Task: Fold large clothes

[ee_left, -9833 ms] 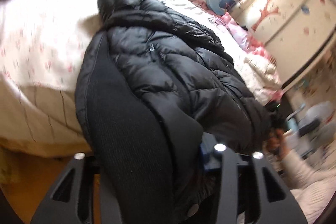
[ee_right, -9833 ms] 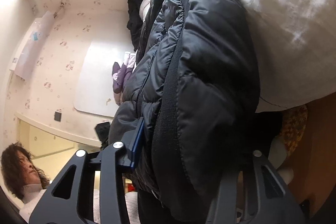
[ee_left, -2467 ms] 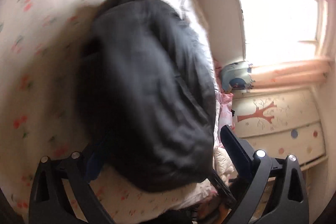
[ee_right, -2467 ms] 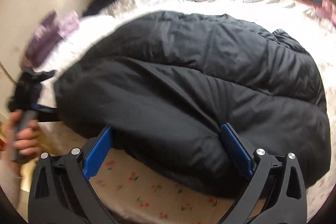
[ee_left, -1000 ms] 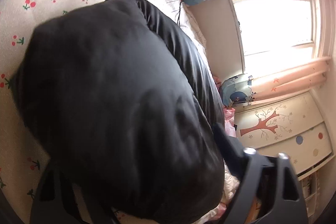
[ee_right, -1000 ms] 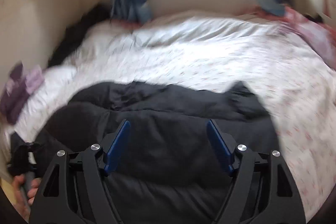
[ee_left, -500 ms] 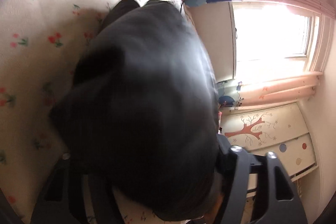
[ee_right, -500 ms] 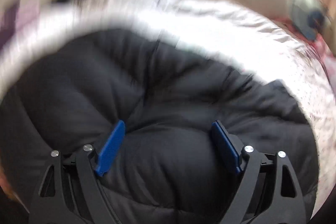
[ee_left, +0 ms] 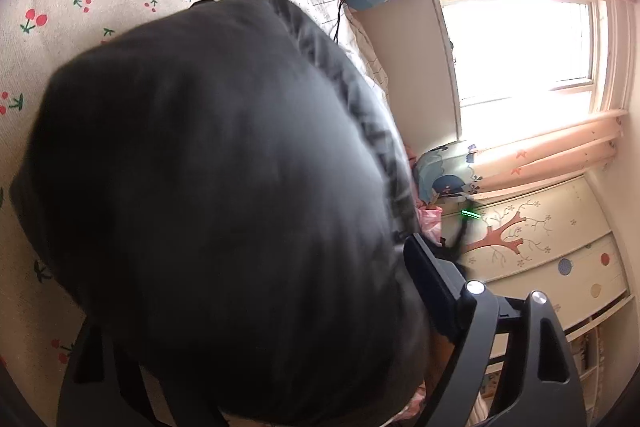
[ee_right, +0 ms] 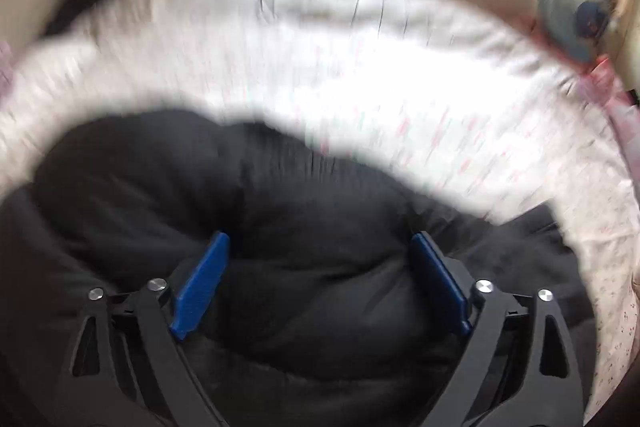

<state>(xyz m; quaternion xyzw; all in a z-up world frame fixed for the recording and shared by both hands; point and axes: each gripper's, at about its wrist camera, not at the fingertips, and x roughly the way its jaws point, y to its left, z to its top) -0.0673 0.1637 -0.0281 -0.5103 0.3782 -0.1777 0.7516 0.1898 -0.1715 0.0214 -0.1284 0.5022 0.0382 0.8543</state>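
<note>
Right gripper (ee_right: 320, 283) lower, nearer, jaws opening astride black jacket (ee_right: 312, 307) (crosswise)

Both wrist views look closely down at the black jacket (ee_left: 224, 187).

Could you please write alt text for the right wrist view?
A bulky black puffer jacket fills the lower frame, bulging between the blue pads of the right gripper, whose jaws are opening. Behind it, motion-blurred, lies a white bedspread with small red prints.
</note>
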